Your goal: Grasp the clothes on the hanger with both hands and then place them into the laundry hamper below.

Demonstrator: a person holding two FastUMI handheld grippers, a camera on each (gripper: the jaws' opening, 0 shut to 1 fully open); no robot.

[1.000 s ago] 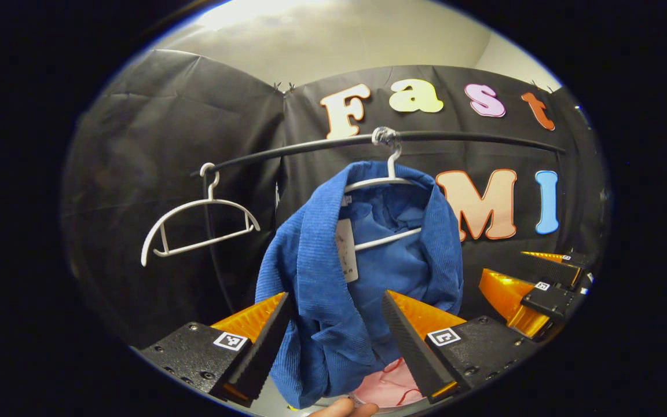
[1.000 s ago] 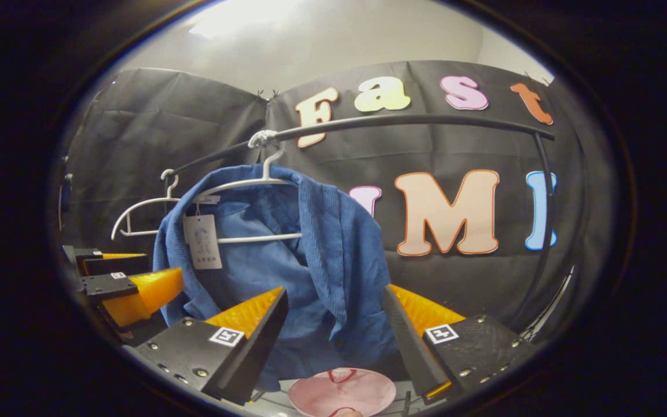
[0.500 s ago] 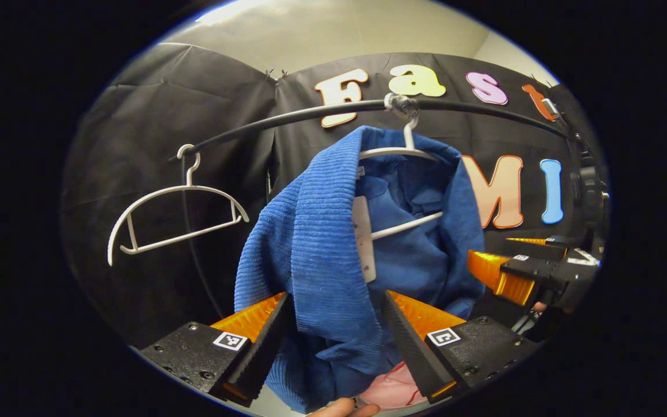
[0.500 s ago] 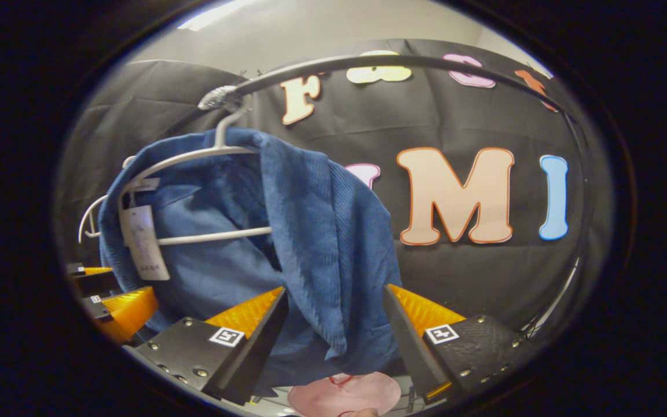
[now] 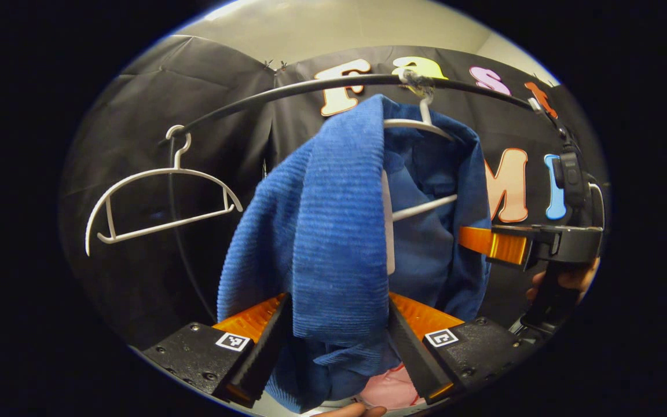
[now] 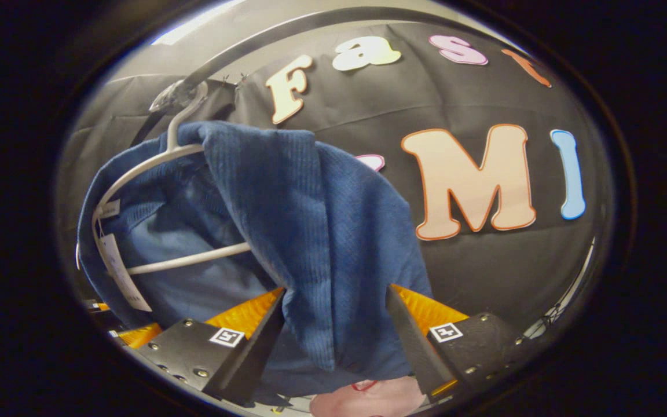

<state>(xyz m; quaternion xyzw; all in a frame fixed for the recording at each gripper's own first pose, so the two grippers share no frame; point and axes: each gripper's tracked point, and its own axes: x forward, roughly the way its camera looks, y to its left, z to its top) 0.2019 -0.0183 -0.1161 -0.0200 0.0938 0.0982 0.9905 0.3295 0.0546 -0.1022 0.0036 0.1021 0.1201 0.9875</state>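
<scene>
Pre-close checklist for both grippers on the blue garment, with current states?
1. Left gripper open, straddling a fold of the garment: ok.
2. Right gripper open, straddling the garment's other side: ok.
3. Fabric deep enough between each pair of fingers: cannot tell.
4. Hanger clear of both grippers: ok.
5. Hanger hooked on the rail: ok.
6. Hamper position below: cannot tell; something pink sits under the garment.

Dim booth — overhead glow, fisheye-warped edges
</scene>
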